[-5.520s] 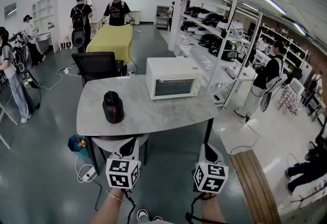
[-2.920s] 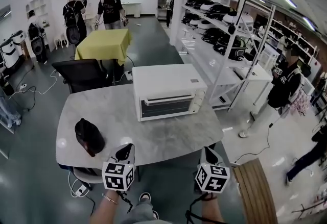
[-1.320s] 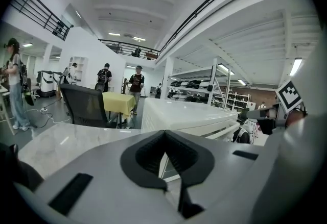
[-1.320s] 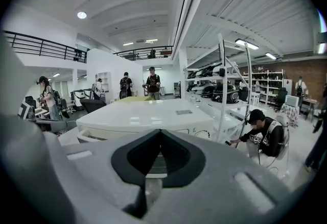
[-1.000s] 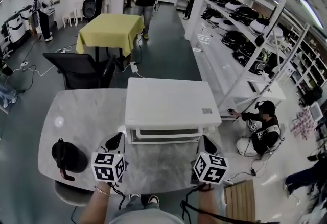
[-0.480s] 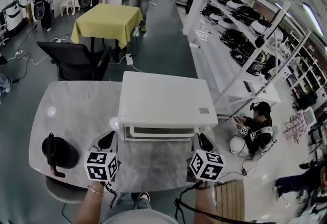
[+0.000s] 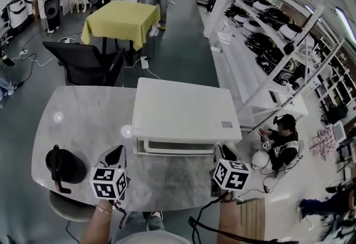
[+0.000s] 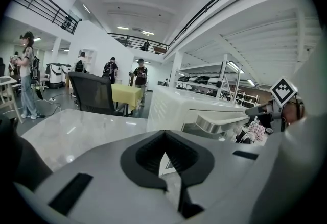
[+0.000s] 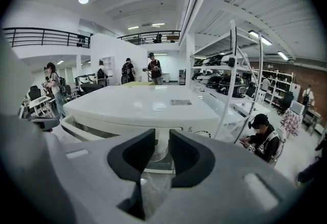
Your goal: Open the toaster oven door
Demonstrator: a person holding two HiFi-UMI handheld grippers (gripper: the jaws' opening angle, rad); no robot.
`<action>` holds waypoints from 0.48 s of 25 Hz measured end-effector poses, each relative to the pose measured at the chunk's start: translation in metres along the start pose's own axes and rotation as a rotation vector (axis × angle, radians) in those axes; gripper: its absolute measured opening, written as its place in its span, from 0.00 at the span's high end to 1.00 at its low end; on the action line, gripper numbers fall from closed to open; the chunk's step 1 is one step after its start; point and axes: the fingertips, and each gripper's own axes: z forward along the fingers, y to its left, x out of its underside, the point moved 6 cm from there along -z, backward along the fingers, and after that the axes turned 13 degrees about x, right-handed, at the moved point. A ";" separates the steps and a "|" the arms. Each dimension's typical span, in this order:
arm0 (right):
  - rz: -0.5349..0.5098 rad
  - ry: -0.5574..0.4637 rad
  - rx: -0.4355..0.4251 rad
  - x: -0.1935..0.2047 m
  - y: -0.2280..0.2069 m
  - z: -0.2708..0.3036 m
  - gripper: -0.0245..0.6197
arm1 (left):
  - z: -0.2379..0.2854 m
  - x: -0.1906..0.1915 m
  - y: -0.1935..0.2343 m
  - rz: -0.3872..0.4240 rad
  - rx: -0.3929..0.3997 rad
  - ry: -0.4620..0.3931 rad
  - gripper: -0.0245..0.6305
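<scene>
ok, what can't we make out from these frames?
- Toaster oven door front: the head view looks steeply down, so the oven's top leaves only a sliver.
- Handle versus right gripper: a white part shows between its open jaws in the right gripper view; around it or short of it, cannot tell.
- Label on the oven top: too small to read.
- Door's lower edge: left gripper view, mostly covered by the left gripper body.

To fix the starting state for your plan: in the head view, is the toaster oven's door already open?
No, the toaster oven has its door shut against the front, with the handle up near the top edge.
</scene>
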 end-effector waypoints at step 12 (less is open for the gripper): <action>-0.031 0.062 -0.011 -0.002 0.003 0.017 0.85 | 0.001 0.009 0.009 -0.015 -0.006 0.015 0.96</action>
